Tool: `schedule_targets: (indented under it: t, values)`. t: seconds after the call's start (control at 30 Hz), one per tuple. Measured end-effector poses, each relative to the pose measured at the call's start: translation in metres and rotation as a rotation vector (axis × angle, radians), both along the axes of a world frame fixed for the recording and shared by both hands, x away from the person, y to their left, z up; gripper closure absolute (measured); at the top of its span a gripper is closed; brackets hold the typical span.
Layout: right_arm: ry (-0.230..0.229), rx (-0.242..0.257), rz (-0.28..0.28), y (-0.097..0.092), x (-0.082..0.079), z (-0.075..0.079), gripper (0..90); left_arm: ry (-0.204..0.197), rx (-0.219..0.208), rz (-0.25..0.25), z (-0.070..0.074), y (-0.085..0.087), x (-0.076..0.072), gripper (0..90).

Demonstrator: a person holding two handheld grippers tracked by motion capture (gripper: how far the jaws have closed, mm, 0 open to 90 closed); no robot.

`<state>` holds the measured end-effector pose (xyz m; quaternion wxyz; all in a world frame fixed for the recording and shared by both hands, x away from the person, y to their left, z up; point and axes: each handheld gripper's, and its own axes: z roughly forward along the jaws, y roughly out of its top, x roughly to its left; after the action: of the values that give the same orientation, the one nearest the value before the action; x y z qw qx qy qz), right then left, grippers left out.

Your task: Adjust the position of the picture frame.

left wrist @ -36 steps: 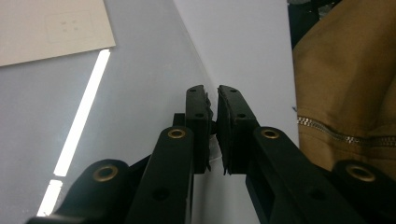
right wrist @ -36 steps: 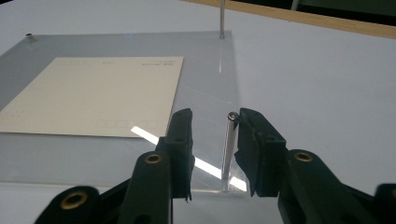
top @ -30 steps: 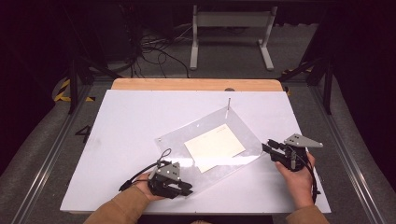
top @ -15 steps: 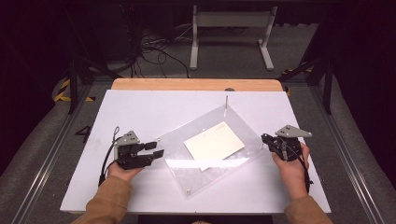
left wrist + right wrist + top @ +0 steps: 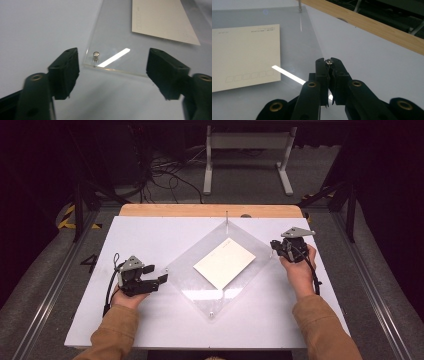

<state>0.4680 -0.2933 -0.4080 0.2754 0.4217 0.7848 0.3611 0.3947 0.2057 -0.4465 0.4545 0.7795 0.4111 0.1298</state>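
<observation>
A clear plastic sheet (image 5: 220, 270), square and glossy, is lying flat on the white table (image 5: 150, 235), turned so that its corners are pointing like a diamond. Its surface is smooth and is throwing back a bright bar of light. A cream card (image 5: 225, 263), rectangular and matte, is lying at the middle of the sheet; small print is running along one edge and a row of small outlined boxes along another, but the writing is too small to read. Small metal pegs are standing at the sheet's corners: one at the far corner (image 5: 227, 215), one at the near corner (image 5: 212, 316), one at the left corner (image 5: 96, 55) and one at the right corner (image 5: 328, 61). The left gripper (image 5: 161, 279), black with a grey three-cornered plate on top, is sitting just left of the sheet's left corner; its jaws have just been opening and are standing released, well apart, with the corner and its peg lying between and ahead of them and neither pad touching. The right gripper (image 5: 273, 245) is sitting at the sheet's right corner with its jaws clenched on that corner's peg, whose round silvery head is showing just above the blocky black pads (image 5: 322, 72). A strip of pale wood (image 5: 210, 210) is edging the table beyond the sheet's far corner.
</observation>
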Motion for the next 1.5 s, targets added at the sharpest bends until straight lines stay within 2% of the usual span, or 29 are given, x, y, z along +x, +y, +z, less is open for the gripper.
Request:
schedule_targets:
  t: [0.03,0.07,0.1,0.17,0.2,0.27,0.33,0.37,0.43,0.47,0.5,0.53,0.6,0.67,0.73,0.87,1.03,1.3,1.4,1.5]
  values:
    - [0.004,0.011,-0.006,0.0,0.003,-0.004,84.8,0.002,-0.012,0.004,0.0,0.0,0.001,18.8]
    - [0.015,0.036,-0.028,0.0,0.008,-0.013,84.6,0.001,-0.015,0.008,0.0,0.001,0.002,15.4]
    - [0.015,0.036,-0.028,0.0,0.008,-0.013,84.6,0.005,-0.021,0.013,0.0,0.001,0.002,15.4]
    - [0.005,0.084,-0.046,-0.003,0.009,-0.02,84.1,0.004,-0.009,0.014,0.0,0.002,0.004,14.3]
    - [0.013,0.109,-0.058,-0.004,0.007,-0.02,80.3,0.007,-0.002,0.014,-0.001,0.002,0.005,14.3]
    - [0.012,0.105,-0.064,-0.004,0.005,-0.019,76.8,0.013,0.007,0.017,-0.002,0.001,0.007,14.4]
    - [-0.005,0.091,-0.071,-0.004,-0.002,-0.015,72.3,0.036,0.009,0.006,-0.002,-0.001,0.01,14.7]
    - [-0.013,0.09,-0.071,-0.005,-0.007,-0.013,71.4,0.068,0.036,-0.003,-0.001,-0.003,0.013,14.3]
    - [-0.049,0.09,-0.071,-0.009,-0.018,-0.011,71.1,0.074,0.07,-0.003,0.001,-0.007,0.017,12.9]
    - [-0.064,0.101,-0.075,-0.012,-0.025,-0.01,71.3,0.069,0.07,-0.009,0.003,-0.008,0.019,13.1]
    - [-0.068,0.116,-0.073,-0.015,-0.031,-0.011,71.4,0.079,0.074,-0.009,0.004,-0.01,0.021,13.4]
    - [-0.07,0.128,-0.071,-0.018,-0.038,-0.012,71.6,0.068,0.1,-0.006,0.006,-0.011,0.024,13.7]
    - [-0.07,0.154,-0.06,-0.025,-0.053,-0.015,72.2,0.066,0.103,0.006,0.006,-0.012,0.029,17.3]
    - [-0.073,0.174,-0.05,-0.029,-0.065,-0.018,72.2,0.083,0.114,0.01,0.005,-0.013,0.034,22.7]
    - [-0.084,0.185,-0.038,-0.032,-0.08,-0.021,72.4,0.091,0.119,0.011,0.004,-0.014,0.037,33.3]
    - [-0.082,0.196,-0.016,-0.036,-0.096,-0.019,72.4,0.103,0.119,-0.011,-0.001,-0.019,0.042,51.1]
    - [-0.088,0.198,0.011,-0.035,-0.109,-0.017,71.8,0.103,0.127,-0.057,-0.005,-0.021,0.046,63.9]
    - [-0.082,0.215,0.024,-0.033,-0.113,-0.019,71.3,0.099,0.16,-0.048,-0.011,-0.019,0.049,68.5]
    - [-0.083,0.219,0.028,-0.032,-0.116,-0.019,70.6,0.076,0.184,-0.05,-0.01,-0.021,0.049,69.2]
    - [-0.08,0.22,0.033,-0.031,-0.121,-0.02,70.4,0.073,0.198,-0.05,-0.009,-0.022,0.048,71.9]
